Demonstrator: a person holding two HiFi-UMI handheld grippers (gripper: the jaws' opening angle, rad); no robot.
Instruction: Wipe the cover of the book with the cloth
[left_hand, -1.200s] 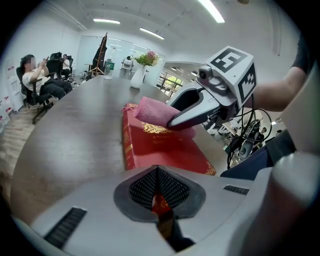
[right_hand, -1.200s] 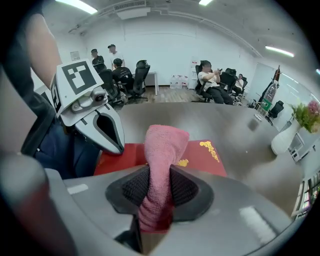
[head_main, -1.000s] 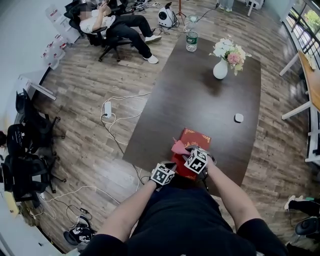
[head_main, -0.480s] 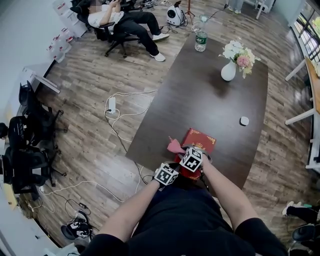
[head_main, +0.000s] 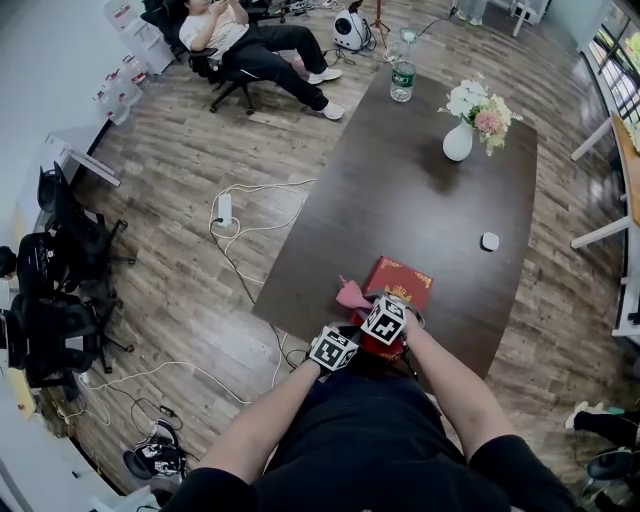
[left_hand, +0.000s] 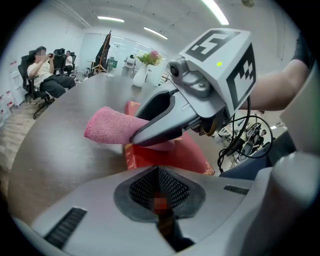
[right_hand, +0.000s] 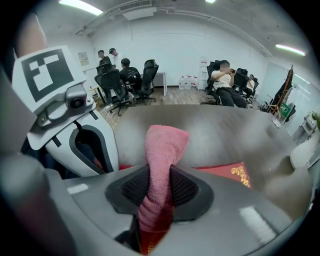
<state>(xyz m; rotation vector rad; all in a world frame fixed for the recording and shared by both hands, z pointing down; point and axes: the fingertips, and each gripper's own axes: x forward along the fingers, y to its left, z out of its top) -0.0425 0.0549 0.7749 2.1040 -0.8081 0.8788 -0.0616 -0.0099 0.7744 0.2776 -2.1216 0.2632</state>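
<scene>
Table (head_main: 420, 200), book (head_main: 405, 278), cloth (head_main: 351, 293) in right tongs (right_hand: 159, 195): unmoved.

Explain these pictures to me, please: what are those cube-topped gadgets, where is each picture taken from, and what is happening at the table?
There is no robot here. A person holds a tool in each hand, and each tool ends in two jaws. The patterned cubes are part of the tools. The top-down picture comes from a camera on the person's head. The other two come from cameras riding on the tools, each looking along its own jaws. The right gripper has its jaws shut on a pink cloth, held over a red book near the close end of the dark table. The left gripper sits beside it, jaws together, with nothing clearly held. Farther along the table are a vase of flowers, a bottle and a small white object.
</scene>
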